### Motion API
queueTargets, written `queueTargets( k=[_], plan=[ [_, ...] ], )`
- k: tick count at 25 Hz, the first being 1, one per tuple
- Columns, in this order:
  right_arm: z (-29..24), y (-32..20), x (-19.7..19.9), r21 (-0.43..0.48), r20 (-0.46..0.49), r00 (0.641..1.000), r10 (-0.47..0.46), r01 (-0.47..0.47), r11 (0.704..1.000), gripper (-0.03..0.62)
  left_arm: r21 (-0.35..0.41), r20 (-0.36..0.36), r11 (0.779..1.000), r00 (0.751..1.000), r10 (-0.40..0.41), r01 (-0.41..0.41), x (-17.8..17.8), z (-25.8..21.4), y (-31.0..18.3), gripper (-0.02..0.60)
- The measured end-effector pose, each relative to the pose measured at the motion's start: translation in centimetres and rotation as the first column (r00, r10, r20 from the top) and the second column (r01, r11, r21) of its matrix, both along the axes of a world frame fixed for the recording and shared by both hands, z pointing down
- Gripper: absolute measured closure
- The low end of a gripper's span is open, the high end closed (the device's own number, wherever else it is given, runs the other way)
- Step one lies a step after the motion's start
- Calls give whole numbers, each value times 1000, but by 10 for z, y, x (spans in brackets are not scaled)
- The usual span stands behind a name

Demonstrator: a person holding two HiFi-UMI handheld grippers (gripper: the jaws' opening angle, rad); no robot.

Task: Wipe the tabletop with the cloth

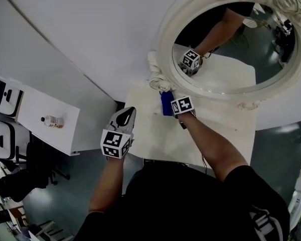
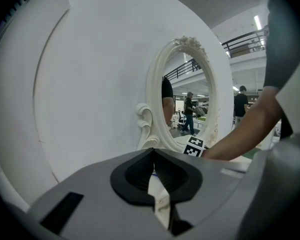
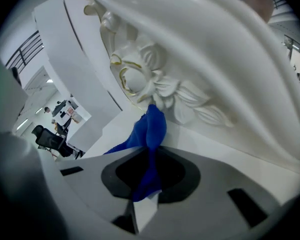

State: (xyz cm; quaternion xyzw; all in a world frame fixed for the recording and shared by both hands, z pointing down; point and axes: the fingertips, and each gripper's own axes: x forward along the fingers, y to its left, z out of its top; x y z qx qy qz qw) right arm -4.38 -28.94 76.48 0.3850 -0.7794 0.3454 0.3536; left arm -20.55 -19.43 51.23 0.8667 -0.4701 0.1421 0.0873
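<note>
Blue fabric cloth (image 1: 166, 103) is pinched in right gripper (image 3: 150, 156) jaws, at the foot of the ornate white oval-framed mirror (image 1: 163, 44), over the white tabletop (image 1: 155, 134). Left gripper (image 1: 125, 117) is held lower left of the mirror, jaws pressed together, nothing between them.

Mirror (image 1: 163, 54): stands at the back of the counter (image 1: 155, 137), against the wall.
Cloth (image 3: 150, 126): between the jaws of the right gripper (image 3: 149, 150), just before the mirror's lower left foot.
Left gripper (image 1: 127, 113): over the counter's left edge, left of the cloth and apart from it, seemingly not touching the surface.
Bottle (image 1: 52, 120): on a side counter (image 1: 35, 109), well to the left.
</note>
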Motion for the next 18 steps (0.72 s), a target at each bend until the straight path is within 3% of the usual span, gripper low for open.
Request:
queueTargets(
  k=[9,18],
  plan=[
    [-2,26,125,10,-41,988,146,-146,989,551,10,-15,993,993,115,-115,85,-4,4,568],
    [-1,58,254,24,-72,956,285,-284,959,551,23,-24,974,973,228,-227,178,-6,9,568]
  ],
)
